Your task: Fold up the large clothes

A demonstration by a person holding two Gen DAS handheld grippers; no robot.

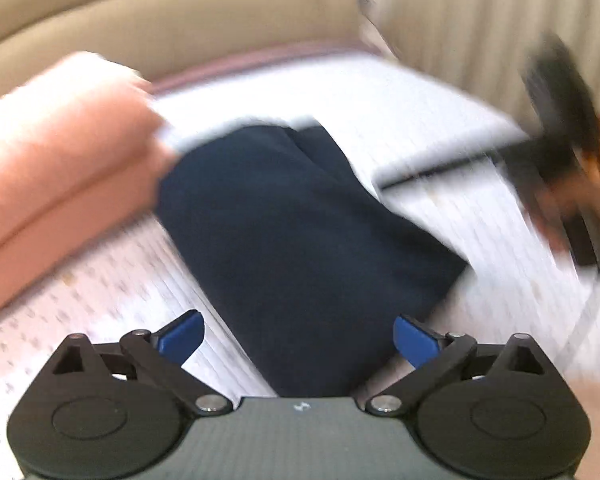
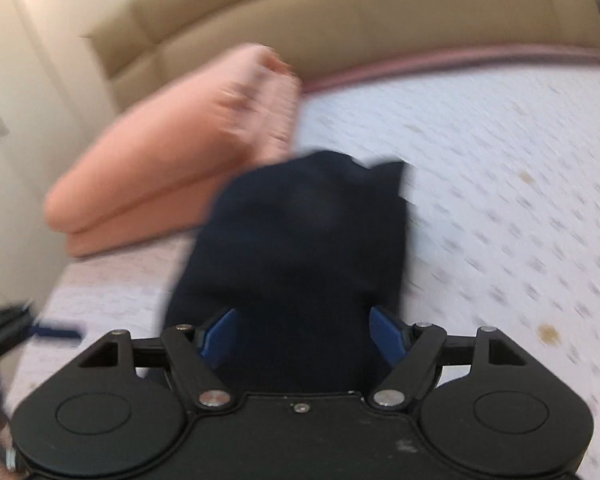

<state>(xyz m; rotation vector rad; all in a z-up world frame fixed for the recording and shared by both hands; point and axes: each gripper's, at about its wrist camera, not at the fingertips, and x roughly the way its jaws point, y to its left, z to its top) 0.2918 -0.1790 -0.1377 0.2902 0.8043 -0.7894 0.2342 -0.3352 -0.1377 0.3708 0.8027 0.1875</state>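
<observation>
Navy garment folded on bed; both grippers spread wide, holding nothing.

Dark navy garment [image 1: 300, 216] lay folded on the patterned white mattress [image 1: 420, 92], beside a folded pink blanket [image 1: 60, 148]. Left gripper [image 1: 299, 338] and right gripper [image 2: 300, 332] hovered above its near end, pads clear of the cloth. Frames blurred.

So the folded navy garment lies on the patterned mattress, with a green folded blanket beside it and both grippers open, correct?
Not quite: the folded blanket is salmon pink, not green, as the right wrist view shows. The rest holds: the folded navy garment lies on the patterned mattress, and the left gripper and right gripper are both open.
</observation>
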